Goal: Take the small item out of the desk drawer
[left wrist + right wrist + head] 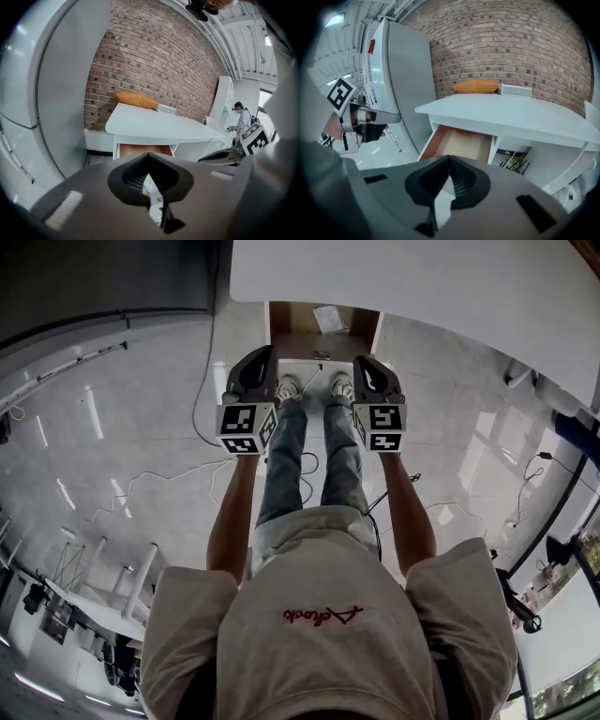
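I hold both claws out in front of me, side by side and apart, in the upper middle of the head view, just below the open drawer (300,345). My left claw (260,359) is pressed together: in the left gripper view its ribbed pads meet at their tips and pinch nothing. My right claw (367,366) is pressed together as well, tips meeting and empty. Neither one touches the drawer or the table (422,277).

The drawer stands pulled out from under the white table's edge at the top centre of the head view, its brown bottom showing. A small pale item (330,318) lies at the drawer's far end, close against the table's edge; what it is I cannot tell. In the right gripper view the drawer sits at the centre, showing bare wooden bottom, and its far end runs under the tabletop out of sight.

On the table, in the upper middle of that view, an orange cushion (476,86) lies against the brick wall (511,42), with a white box (516,90) just beside it on the right. A tall grey cabinet (401,79) stands to the left of the table. Cables (169,474) trail over the glossy floor (112,427) at the left of the head view. Another person (242,119) stands in the background at the right of the left gripper view.
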Available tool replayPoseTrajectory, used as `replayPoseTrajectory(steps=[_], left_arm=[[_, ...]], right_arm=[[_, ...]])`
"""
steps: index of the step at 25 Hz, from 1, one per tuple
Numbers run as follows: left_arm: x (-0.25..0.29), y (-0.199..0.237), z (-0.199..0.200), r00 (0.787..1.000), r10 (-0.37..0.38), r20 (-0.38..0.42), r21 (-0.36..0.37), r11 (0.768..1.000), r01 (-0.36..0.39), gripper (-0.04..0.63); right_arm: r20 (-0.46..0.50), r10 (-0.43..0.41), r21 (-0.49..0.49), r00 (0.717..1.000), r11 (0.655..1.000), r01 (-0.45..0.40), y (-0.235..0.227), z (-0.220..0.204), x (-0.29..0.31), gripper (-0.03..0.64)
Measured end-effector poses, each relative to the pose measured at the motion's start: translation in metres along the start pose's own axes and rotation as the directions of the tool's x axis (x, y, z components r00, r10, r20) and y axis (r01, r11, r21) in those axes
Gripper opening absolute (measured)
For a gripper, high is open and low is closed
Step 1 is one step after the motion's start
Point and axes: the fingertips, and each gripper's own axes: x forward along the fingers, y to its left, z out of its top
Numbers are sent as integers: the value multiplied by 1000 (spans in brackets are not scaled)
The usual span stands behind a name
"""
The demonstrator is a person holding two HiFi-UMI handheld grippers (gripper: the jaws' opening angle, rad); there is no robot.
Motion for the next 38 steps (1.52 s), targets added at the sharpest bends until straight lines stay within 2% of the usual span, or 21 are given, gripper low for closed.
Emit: replayPoseTrajectory(steps=[13,22,31,38], left_arm=[[15,4,-48,999,36,-13,-62,997,-37,9],[14,0,-70,998,56,-16,-101,993,-58,9],[10,4,-74,997,79,-3,-125,989,-79,9],[10,7,-78,996,86,-5,-135,987,-86,9]], right_arm=[[-74,56,-44,996,997,-60,-4,-44,38,11],[-132,125,-185,983,971,-149,-2,-53,82,11],[-227,136,-389,964,895,-218,-5,-50,126,11],[-328,135,-524,935,797,-299,1,-63,157,11]])
